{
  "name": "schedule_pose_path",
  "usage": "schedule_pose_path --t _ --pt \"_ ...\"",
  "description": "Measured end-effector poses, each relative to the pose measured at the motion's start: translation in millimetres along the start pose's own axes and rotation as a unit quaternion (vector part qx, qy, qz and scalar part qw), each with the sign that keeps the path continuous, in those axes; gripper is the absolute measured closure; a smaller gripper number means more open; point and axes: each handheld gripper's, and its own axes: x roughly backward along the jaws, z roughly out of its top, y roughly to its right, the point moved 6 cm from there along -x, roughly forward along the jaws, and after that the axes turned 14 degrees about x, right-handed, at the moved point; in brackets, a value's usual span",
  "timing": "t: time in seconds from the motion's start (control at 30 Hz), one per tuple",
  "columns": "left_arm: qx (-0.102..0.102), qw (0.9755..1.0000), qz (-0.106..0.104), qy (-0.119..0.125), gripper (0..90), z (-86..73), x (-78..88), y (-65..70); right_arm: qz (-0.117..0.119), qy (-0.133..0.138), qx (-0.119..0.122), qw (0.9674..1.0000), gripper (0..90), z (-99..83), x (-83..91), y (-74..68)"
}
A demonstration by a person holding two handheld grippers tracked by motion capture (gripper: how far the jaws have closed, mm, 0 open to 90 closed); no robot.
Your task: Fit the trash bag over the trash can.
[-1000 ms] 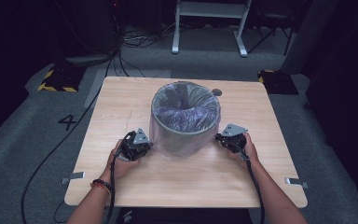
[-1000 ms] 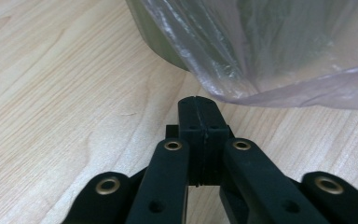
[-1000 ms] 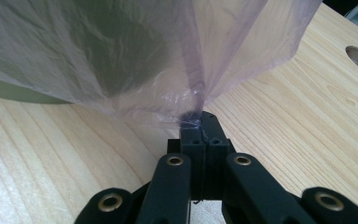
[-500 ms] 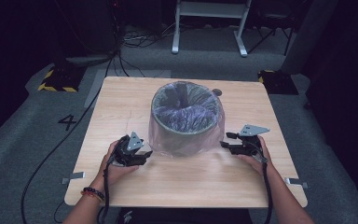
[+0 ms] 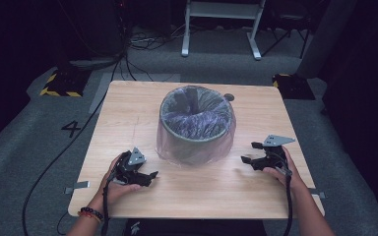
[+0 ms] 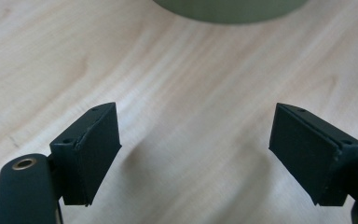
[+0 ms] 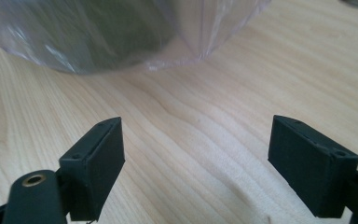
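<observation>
A grey-green bin (image 5: 197, 132) stands in the middle of the wooden table (image 5: 128, 113), lined with a thin clear-purple bag (image 5: 165, 147) that hangs down over its outside. My left gripper (image 5: 150, 177) lies low near the bin's front left, apart from it. Its jaws have just been opening and stand open over bare wood (image 6: 196, 140), with the bin's base (image 6: 228, 9) ahead. My right gripper (image 5: 248, 152) is off the bin's right side, its jaws also just opened, with nothing between them (image 7: 196, 154). The bag's skirt (image 7: 98, 37) hangs ahead of it.
A small dark disc (image 5: 229, 97) lies on the table behind the bin. Beyond the table are grey floor, cables (image 5: 142, 44), a metal stand's legs (image 5: 221, 29) and yellow-black blocks (image 5: 59, 83).
Both grippers were shut against the bag at the bin's sides. They have let go, opened, and drawn away from the bin, the left toward the near edge and the right outward.
</observation>
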Motion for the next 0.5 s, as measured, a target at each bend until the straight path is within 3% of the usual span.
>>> schedule_pose_path --t 0.27,0.5 --pt "-0.003 0.9999 -0.012 0.0 15.7 -8.0 2.0 5.5 -0.01 0.062 -0.001 0.998 17.9 27.8 21.0 -0.1" --pt "0.013 0.9998 -0.015 -0.006 15.1 -8.5 1.6 4.2 -0.045 0.098 0.01 0.9941 17.4 48.9 32.9 2.8"
